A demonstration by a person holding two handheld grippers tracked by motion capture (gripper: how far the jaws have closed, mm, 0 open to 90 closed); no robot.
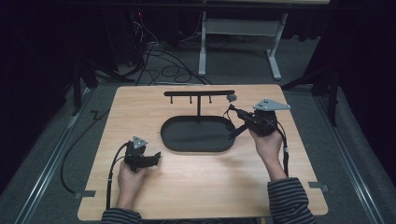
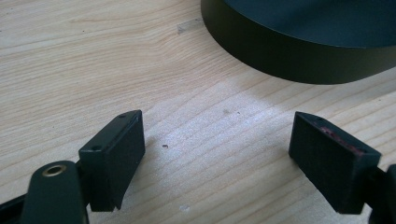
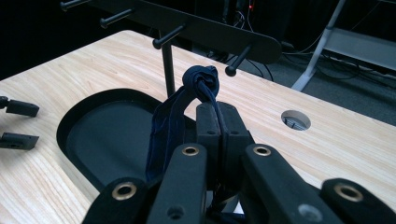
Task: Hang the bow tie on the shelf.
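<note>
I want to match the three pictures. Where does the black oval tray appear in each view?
High view: the black oval tray lies at the table's centre, between the two grippers.
Left gripper view: its dark side wall curves across the top right, beyond the open fingers.
Right gripper view: it sits at centre left, behind the dark blue band.
Shared landmark: the tray's rim against the light wooden table.

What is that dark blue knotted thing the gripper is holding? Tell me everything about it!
It looks like a dark blue fabric band, maybe a hair tie, soft and ribbed. It has a tight knot at the top, and a flat loop hangs down on one side. The right gripper is shut on it just below the knot, holding it up in the air over the right end of the black oval tray, close to a peg of the black rack. It touches nothing else.
</note>
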